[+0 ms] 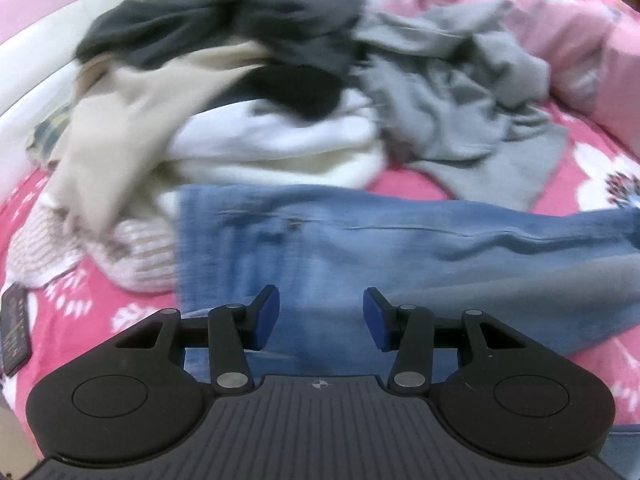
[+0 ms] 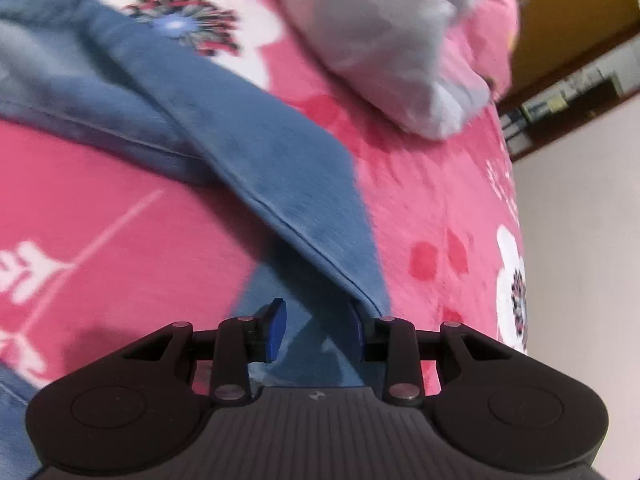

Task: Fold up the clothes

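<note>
A pair of blue jeans (image 1: 400,256) lies spread across the pink bed, waist to the left and legs running right. My left gripper (image 1: 321,319) hovers over the waist end, open, with nothing between its blue pads. In the right wrist view one jeans leg (image 2: 256,160) runs diagonally down to my right gripper (image 2: 316,330). Denim fills the gap between its jaws, and a folded edge lies over the right fingertip (image 2: 357,326). The left pad (image 2: 277,330) shows bare, so the jaws stand apart. Motion blur hides whether any cloth is pinched.
A heap of unfolded clothes (image 1: 248,92) in black, beige, white and grey sits beyond the jeans. A dark remote-like object (image 1: 15,330) lies at the left edge. A grey garment (image 2: 384,48) rests at the far right of the bed, beside the bed edge and the wall (image 2: 580,240).
</note>
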Demonstrator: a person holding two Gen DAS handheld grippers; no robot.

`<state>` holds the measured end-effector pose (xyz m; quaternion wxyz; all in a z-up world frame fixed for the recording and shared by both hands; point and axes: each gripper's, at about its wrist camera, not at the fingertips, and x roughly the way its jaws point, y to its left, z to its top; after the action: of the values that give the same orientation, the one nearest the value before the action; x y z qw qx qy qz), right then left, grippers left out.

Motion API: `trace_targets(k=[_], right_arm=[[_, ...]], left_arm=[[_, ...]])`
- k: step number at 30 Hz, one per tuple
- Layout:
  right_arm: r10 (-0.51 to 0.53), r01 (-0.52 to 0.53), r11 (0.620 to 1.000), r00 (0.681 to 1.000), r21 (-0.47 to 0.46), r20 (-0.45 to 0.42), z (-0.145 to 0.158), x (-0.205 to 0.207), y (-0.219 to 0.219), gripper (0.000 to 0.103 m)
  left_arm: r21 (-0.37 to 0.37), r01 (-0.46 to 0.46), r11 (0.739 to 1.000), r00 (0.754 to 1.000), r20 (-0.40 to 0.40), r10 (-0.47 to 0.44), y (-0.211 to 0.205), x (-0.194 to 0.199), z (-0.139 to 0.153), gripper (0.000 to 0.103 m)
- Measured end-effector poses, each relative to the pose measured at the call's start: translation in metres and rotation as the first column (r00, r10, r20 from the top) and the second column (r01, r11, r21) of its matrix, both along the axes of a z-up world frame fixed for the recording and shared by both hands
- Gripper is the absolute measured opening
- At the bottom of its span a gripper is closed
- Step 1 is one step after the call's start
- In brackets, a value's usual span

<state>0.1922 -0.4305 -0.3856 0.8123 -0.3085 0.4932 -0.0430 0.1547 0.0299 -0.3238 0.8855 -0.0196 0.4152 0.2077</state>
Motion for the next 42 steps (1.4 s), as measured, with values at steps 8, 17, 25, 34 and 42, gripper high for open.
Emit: trace_targets(k=[8,17,25,34,42], right_arm=[[0.081,-0.075,0.996,0.991,-0.057,0.107,0.001,-0.005,-0.032,0.033],[0.052,-0.066,0.995,0.983,0.071,0.177,0.024,0.129,-0.084,0.038],[-0.213,0.164,0.911,0.973,0.379,0.088,0.073,0.204,-0.169,0.044],[-0.608,0.572,0.162,0.699,0.804,-0.375,0.038,0.122,-0.253,0.046],[-0.679,0.540,-0.149,0.553,0.829,-0.483,-0.025,0.111,-0.255,0.047]], left_arm=[[-0.057,0.163,0.985,0.987,0.016,-0.162,-0.081,0.041,-0.009,0.046],[-0.030,0.288,0.957,0.957,-0.017,-0.288,-0.144,0.076,-0.030,0.046],[0.024,0.281,0.959,0.959,-0.042,-0.280,-0.147,0.091,-0.038,0.046],[-0.034,0.360,0.932,0.933,-0.010,-0.360,-0.162,0.075,-0.020,0.046],[-0.089,0.536,0.839,0.841,-0.030,-0.540,-0.196,0.057,-0.023,0.046]])
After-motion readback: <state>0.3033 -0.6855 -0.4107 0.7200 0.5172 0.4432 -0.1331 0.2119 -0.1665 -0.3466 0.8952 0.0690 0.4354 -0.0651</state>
